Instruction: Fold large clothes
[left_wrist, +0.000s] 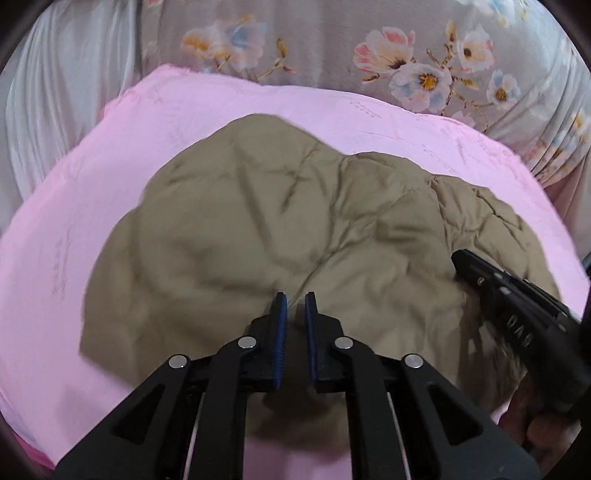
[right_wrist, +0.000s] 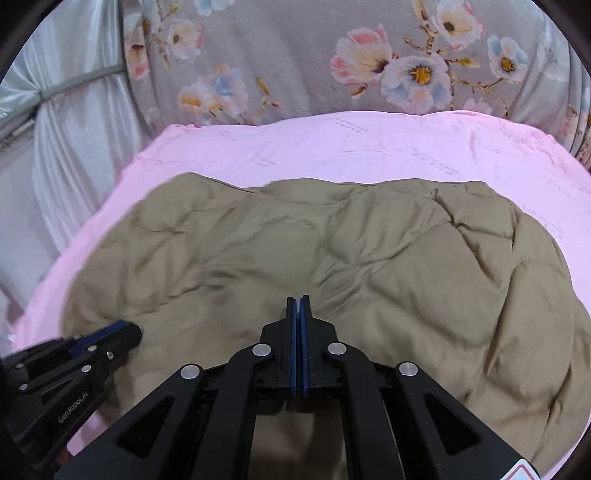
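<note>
Left wrist view. A tan quilted jacket (left_wrist: 295, 229) lies bunched on the pink sheet (left_wrist: 92, 184) of a bed, filling the middle of the frame. The left gripper (left_wrist: 295, 302) hangs just over the near part of the jacket, blue pads (left_wrist: 281, 332) a narrow gap apart, nothing between them. The right gripper (left_wrist: 465, 262) comes in from the lower right, its tip over the jacket's right side; a hand (left_wrist: 535, 417) shows behind it at the lower right edge. The picture is smeared at the jacket's left edge, so fine seams are hard to read there.

Judgement: between grips. One fold looks laid, since the jacket sits as a compact mound with no sleeve hanging out that I can make out. The next move calls for finding a free edge or corner, opening wider, and pinching both layers.

Right wrist view. The jacket (right_wrist: 332, 258) spans the frame from lower left to far right on the pink sheet (right_wrist: 332, 147). The right gripper (right_wrist: 299, 301) has its pads pressed together, empty, above the jacket's middle. The left gripper (right_wrist: 129, 332) shows at lower left, over the jacket's left edge.

Around: a flowered quilt (right_wrist: 295, 55) heaped along the top, a pale satin curtain (right_wrist: 74, 147) at upper left. Neither touches the jacket. In the way: only the jacket's own puffiness, which may spring a fold back open.
</note>
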